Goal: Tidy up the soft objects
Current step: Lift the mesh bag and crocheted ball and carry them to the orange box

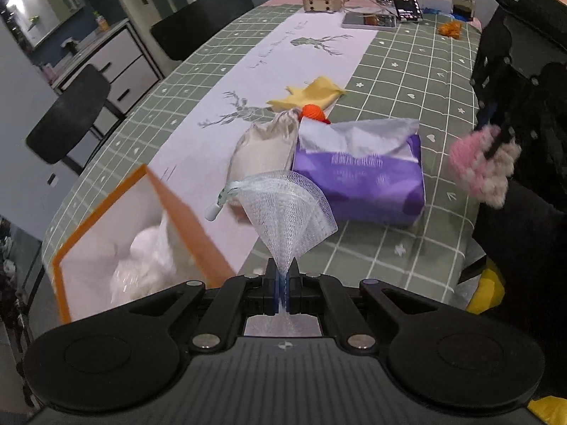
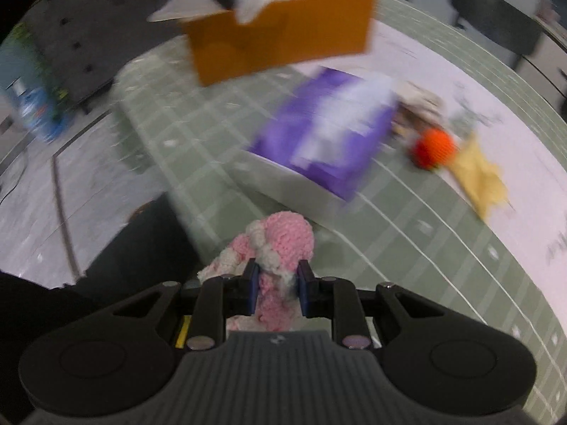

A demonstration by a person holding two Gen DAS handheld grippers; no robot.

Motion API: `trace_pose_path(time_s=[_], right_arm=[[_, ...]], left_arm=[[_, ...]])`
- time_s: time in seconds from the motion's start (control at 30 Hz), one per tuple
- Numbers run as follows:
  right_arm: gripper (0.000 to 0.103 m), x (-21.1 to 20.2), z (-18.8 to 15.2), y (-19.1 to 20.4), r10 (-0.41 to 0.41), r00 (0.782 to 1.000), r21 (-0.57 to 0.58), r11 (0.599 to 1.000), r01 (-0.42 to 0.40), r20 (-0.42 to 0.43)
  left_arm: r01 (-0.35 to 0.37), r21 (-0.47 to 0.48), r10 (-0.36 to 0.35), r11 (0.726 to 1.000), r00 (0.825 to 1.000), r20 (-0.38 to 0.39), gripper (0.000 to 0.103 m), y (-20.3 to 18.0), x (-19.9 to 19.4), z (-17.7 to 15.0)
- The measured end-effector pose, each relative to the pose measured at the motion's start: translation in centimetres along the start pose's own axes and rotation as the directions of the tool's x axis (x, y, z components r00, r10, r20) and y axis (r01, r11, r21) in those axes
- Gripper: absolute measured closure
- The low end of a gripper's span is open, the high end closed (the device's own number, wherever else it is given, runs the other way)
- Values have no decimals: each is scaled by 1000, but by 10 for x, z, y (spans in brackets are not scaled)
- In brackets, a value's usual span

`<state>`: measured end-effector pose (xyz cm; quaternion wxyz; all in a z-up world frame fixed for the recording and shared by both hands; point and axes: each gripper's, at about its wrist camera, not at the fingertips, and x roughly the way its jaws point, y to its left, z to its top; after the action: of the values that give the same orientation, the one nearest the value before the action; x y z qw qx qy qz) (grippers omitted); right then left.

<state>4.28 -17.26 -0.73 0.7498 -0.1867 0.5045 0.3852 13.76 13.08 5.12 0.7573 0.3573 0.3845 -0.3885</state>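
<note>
My left gripper is shut on a white mesh net, held above the table just right of the orange box. The box holds white soft stuff. My right gripper is shut on a pink and white fluffy knit piece, which also shows at the right of the left wrist view. On the table lie a purple tissue pack, a white cloth pouch, an orange knit ball and a yellow cloth. The right wrist view is blurred.
A green checked tablecloth with a white runner covers the table. Jars, a phone and a wooden item stand at the far end. Black chairs stand along the left side. The orange box shows far ahead in the right wrist view.
</note>
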Motion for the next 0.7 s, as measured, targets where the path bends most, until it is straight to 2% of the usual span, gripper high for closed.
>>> trace_pose_path(time_s=[0.17, 0.37, 0.47, 0.7], right_arm=[[82, -4, 41, 38, 53, 997, -100, 994, -48, 48], [82, -15, 97, 60, 58, 989, -178, 984, -33, 138], [82, -18, 131, 61, 73, 980, -173, 984, -41, 184], [82, -10, 204, 55, 57, 964, -148, 989, -18, 259]], left_arm=[[-54, -44, 55, 998, 998, 29, 100, 10, -29, -24], [-115, -120, 123, 986, 990, 63, 100, 33, -56, -48], [-150, -147, 163, 978, 984, 75, 100, 45, -63, -54], [-174, -240, 209, 955, 969, 130, 100, 78, -71, -59]])
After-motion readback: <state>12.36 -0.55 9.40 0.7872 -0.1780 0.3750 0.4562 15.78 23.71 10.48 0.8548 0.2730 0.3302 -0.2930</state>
